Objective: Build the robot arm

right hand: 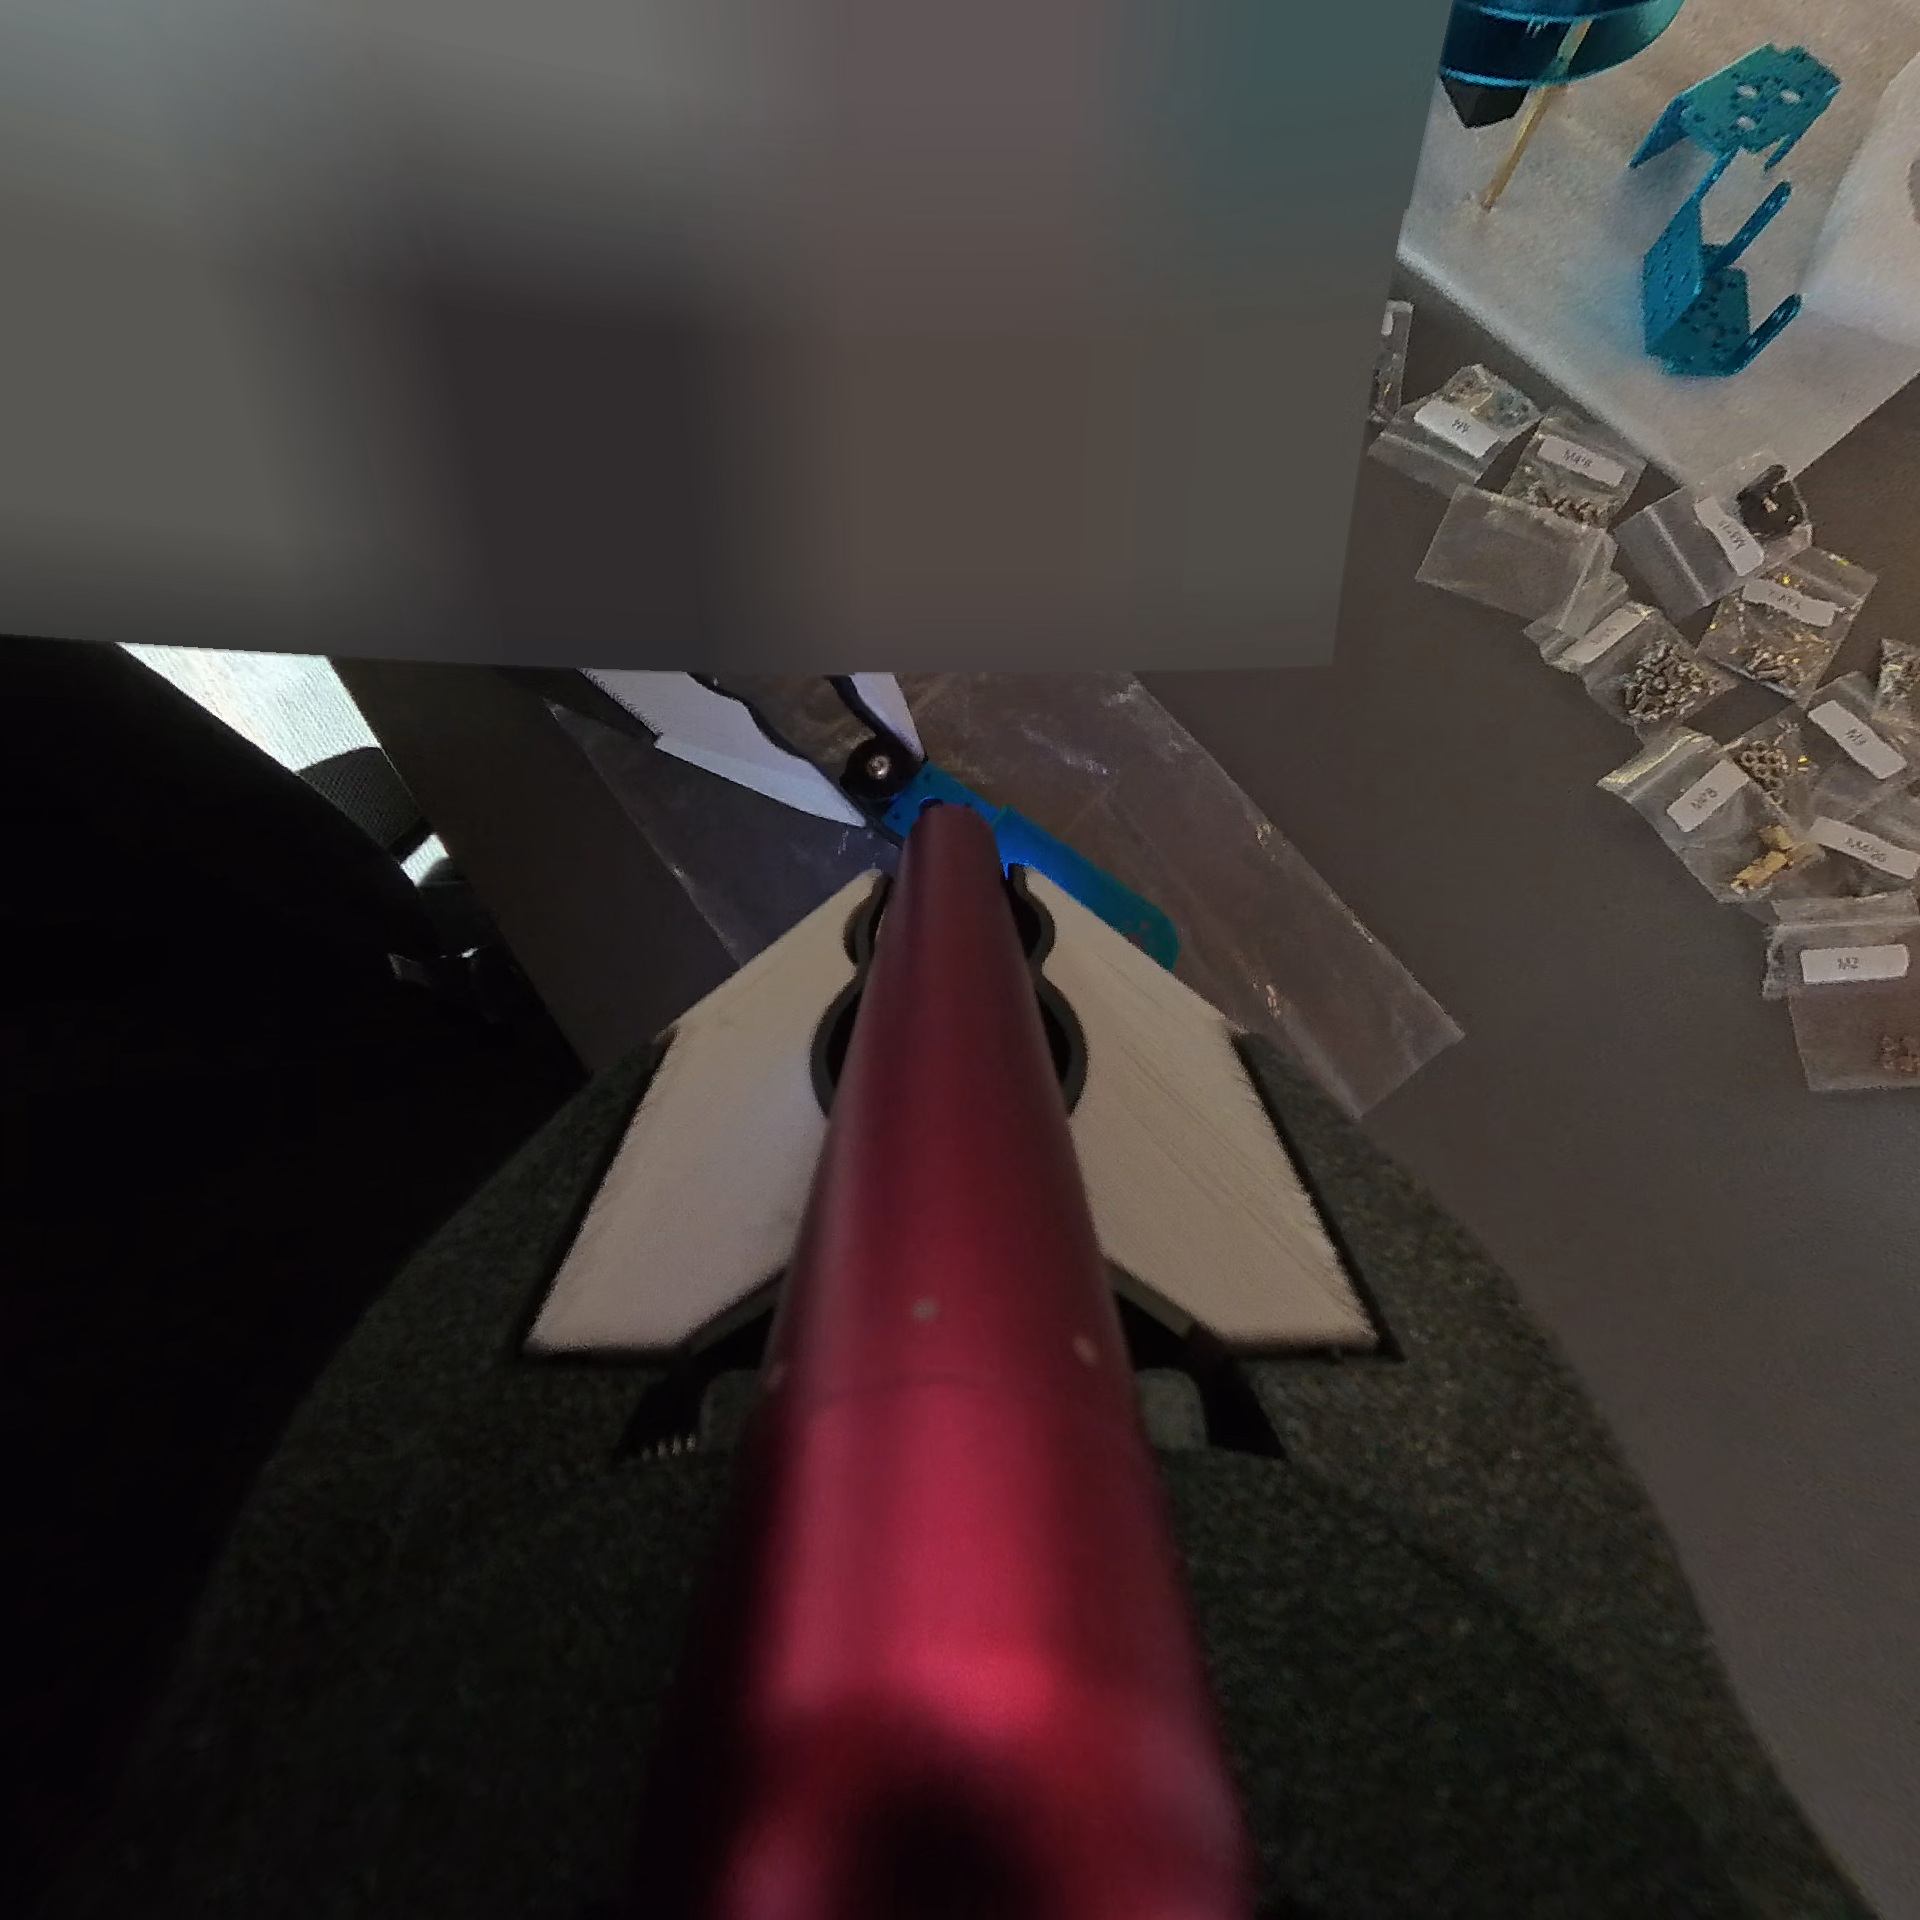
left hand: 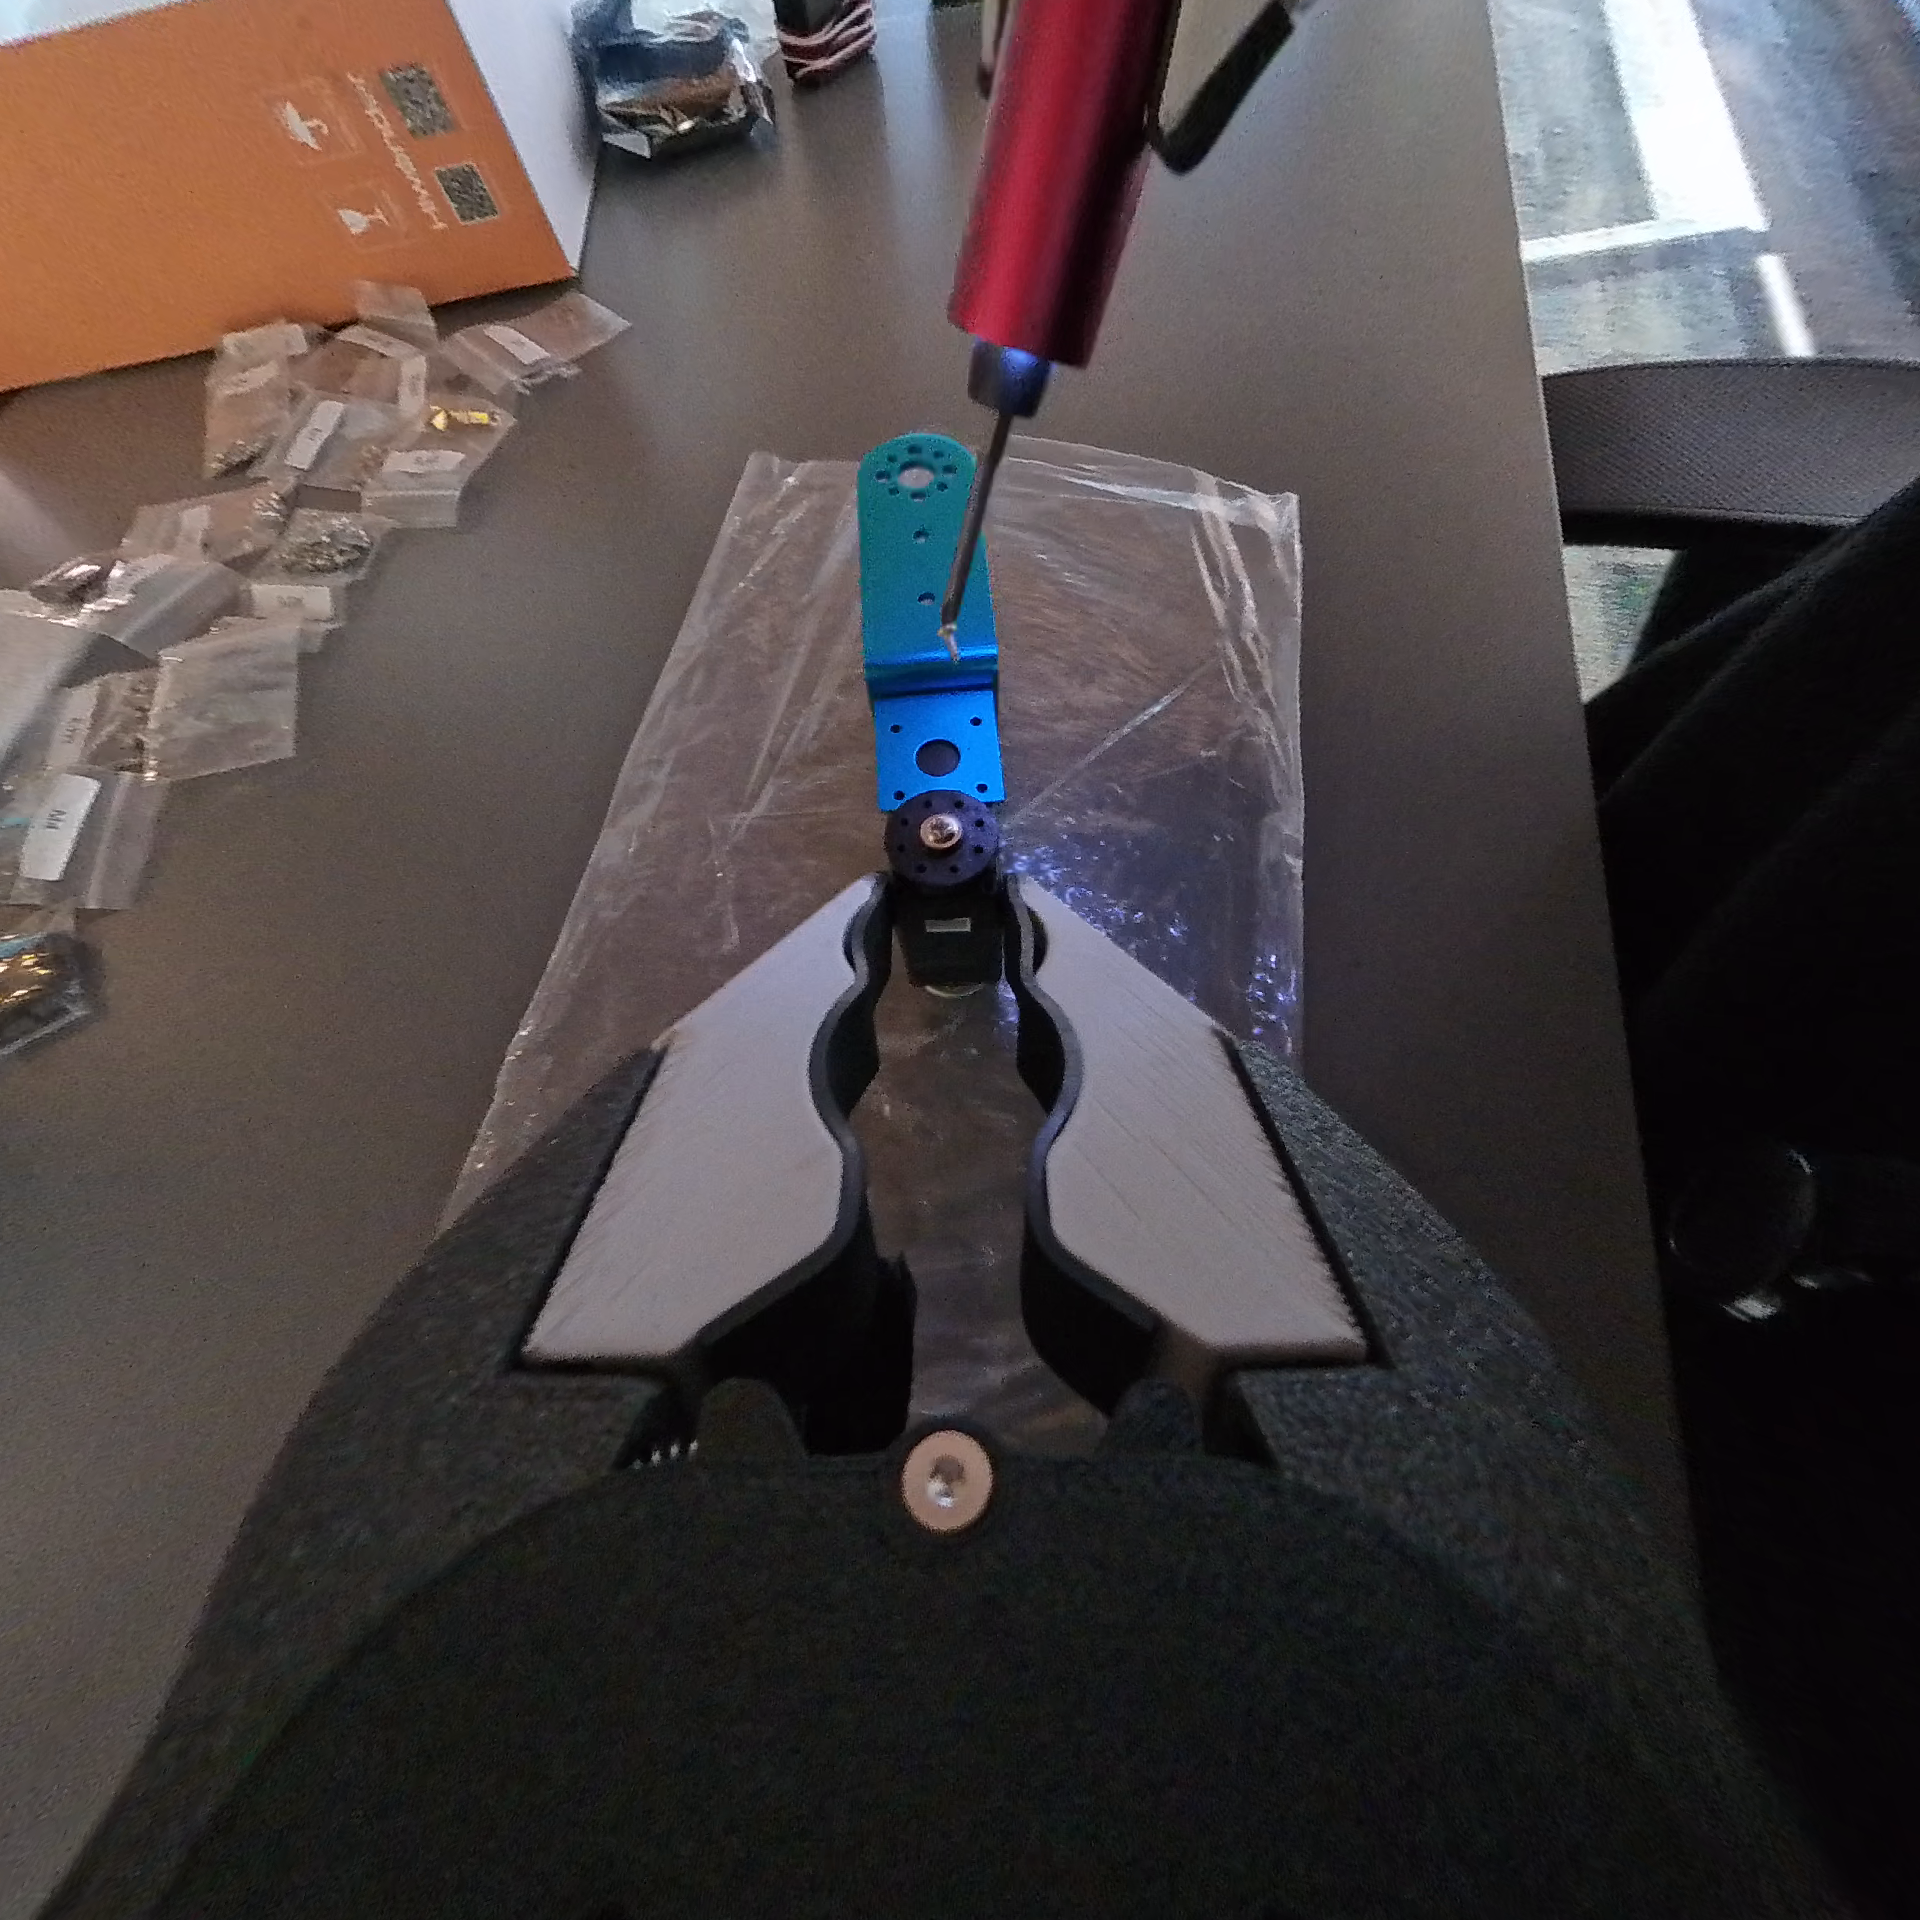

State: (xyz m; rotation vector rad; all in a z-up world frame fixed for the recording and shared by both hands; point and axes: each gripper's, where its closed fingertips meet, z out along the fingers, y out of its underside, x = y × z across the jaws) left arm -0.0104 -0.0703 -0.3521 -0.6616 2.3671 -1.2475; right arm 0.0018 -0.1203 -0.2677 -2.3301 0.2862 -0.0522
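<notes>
Bracket: a blue metal bracket (left hand: pixel 928 582), bent into an L with rows of holes, stands over the clear plastic bag (left hand: pixel 1143 665); its short flat part meets the black round disc (left hand: pixel 940 831) of a small black motor block (left hand: pixel 951 945).
Left tongs: the left gripper (left hand: pixel 948 914) is closed on the motor block, one fingertip on each side of it, just behind the bracket.
Screwdriver: a red screwdriver (left hand: pixel 1060 177) comes down from above the bracket; its thin bit (left hand: pixel 971 540) carries a small screw (left hand: pixel 948 636) at the tip, right at the bracket's bend. Whether the screw touches the metal cannot be told.
Right tongs: the right gripper (right hand: pixel 951 883) clamps the red screwdriver, whose barrel runs forward between the fingers toward the bracket.
Bag: lies flat on the dark grey table (left hand: pixel 727 343), under the bracket.
Left of the bracket: a heap of small clear packets (left hand: pixel 260 540) with white labels.
Beyond the packets: an orange sheet (left hand: pixel 229 177).
Far side of the packets, right wrist view: another blue bracket (right hand: pixel 1725 208) on a white sheet (right hand: pixel 1538 218).
</notes>
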